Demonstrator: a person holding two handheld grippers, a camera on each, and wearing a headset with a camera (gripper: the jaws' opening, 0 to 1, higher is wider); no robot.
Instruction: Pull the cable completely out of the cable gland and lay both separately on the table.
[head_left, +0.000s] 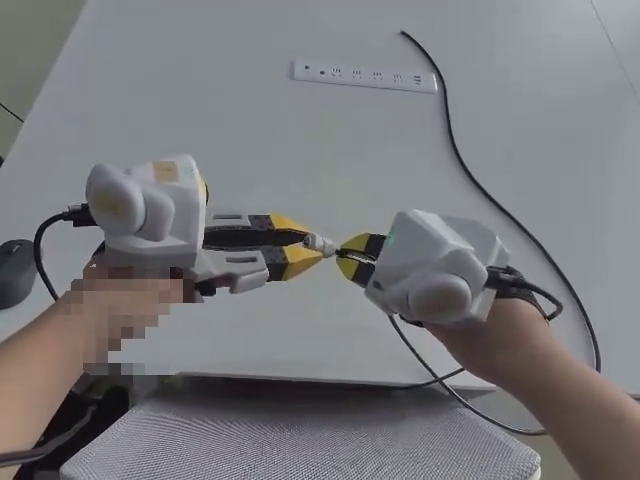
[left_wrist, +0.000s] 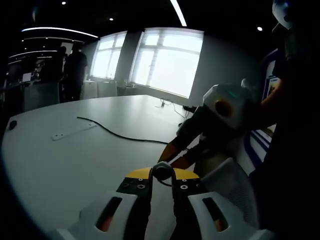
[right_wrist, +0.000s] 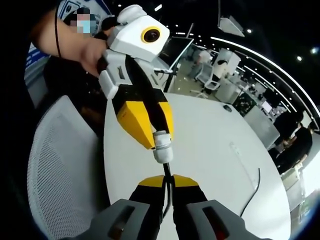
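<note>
Between the tips of the right tool (right_wrist: 167, 182), in the right gripper view, a thin black cable (right_wrist: 165, 170) is running straight ahead, and the jaws are pressing together on it with no gap showing. Just beyond those tips the cable is entering a small white cable gland (right_wrist: 163, 149). The left tool (right_wrist: 159, 137) is pinching it from the far side between its yellow jaws, above the white tabletop (right_wrist: 215, 145).

At the left tool's own tips, in the left gripper view, the cable gland is sitting as a pale rounded knob, clamped by both jaws. The right tool is facing it from just ahead, and the short run of cable between them is hard to make out.

Seen from the head view, the two tools are meeting tip to tip above the near edge of the tabletop, so neither part is lying down yet. A power strip (head_left: 365, 77) and a black cord (head_left: 470, 170) are lying well beyond both tools.

The cable gland is probably going to behave as a light, hard, smooth plastic piece, best held across its body as now. The cable looks thin and limp, likely to slip or kink, so a grip close to the cable gland and a straight pull along its axis seem wise.
</note>
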